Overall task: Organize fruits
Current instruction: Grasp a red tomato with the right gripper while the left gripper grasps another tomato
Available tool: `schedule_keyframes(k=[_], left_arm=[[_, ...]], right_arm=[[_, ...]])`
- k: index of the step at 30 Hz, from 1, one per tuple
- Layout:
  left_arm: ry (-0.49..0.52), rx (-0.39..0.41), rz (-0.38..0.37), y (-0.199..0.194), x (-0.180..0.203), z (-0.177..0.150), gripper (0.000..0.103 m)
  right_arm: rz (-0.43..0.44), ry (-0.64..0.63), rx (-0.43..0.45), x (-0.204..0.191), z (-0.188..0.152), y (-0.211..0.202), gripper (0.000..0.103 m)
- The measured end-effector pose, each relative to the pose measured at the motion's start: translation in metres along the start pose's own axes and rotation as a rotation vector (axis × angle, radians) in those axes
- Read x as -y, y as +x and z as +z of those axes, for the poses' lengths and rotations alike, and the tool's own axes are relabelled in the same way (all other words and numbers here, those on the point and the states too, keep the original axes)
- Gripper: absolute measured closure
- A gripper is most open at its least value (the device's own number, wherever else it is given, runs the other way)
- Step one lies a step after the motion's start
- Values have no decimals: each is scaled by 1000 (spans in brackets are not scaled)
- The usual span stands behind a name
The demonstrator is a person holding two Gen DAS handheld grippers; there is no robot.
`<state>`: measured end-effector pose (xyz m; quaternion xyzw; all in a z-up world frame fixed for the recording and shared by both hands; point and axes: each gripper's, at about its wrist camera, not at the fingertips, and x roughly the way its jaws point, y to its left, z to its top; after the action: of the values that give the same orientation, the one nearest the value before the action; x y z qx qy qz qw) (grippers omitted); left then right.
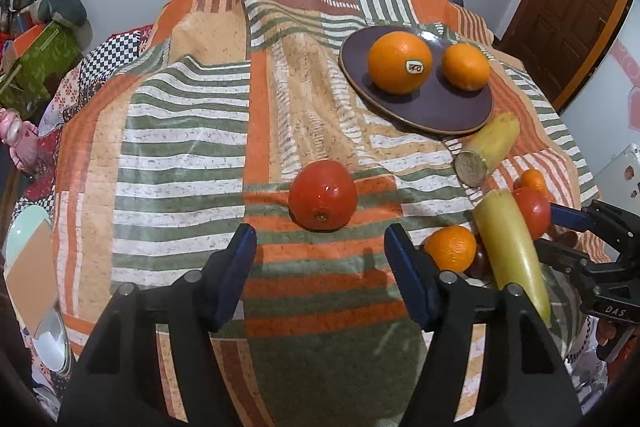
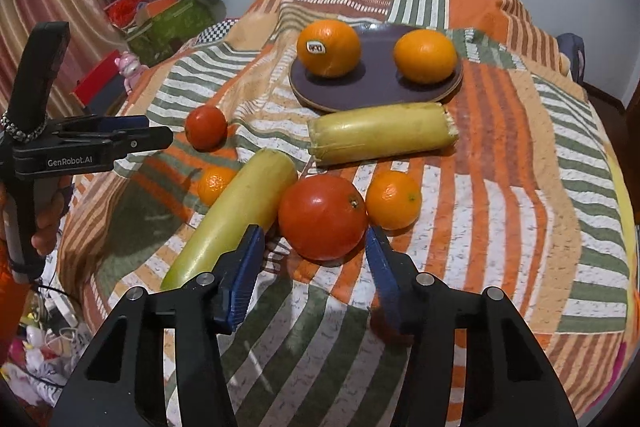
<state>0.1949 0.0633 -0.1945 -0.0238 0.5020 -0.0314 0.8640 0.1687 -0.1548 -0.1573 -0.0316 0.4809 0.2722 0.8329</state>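
Note:
A dark purple plate (image 1: 424, 107) (image 2: 376, 91) holds a stickered orange (image 1: 400, 62) (image 2: 329, 47) and a plain orange (image 1: 465, 67) (image 2: 425, 55). My left gripper (image 1: 320, 247) is open and empty, just short of a red tomato (image 1: 322, 195) (image 2: 205, 127) on the cloth. My right gripper (image 2: 316, 247) (image 1: 568, 223) is open, its fingertips at either side of a bigger red tomato (image 2: 322, 215) (image 1: 532, 211). Two small oranges (image 2: 393, 199) (image 2: 214, 183) lie beside it; one shows in the left wrist view (image 1: 450, 247).
A long yellow squash (image 2: 232, 219) (image 1: 512, 251) lies left of the big tomato. A cut yellow squash piece (image 2: 380, 137) (image 1: 486, 149) lies in front of the plate. All rest on a rumpled patchwork cloth (image 1: 192, 163). Boxes and clutter (image 2: 168, 23) stand at the far left.

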Motion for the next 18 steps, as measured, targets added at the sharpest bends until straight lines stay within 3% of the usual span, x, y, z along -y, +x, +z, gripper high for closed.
schedule_keyframes(k=[13, 18], left_arm=[[-31, -36, -20, 39, -7, 13, 36], [-39, -53, -56, 50, -9, 15, 55]], right_arm=[[6, -28, -16, 2, 5, 10, 57], [10, -30, -12, 3, 5, 10, 58]])
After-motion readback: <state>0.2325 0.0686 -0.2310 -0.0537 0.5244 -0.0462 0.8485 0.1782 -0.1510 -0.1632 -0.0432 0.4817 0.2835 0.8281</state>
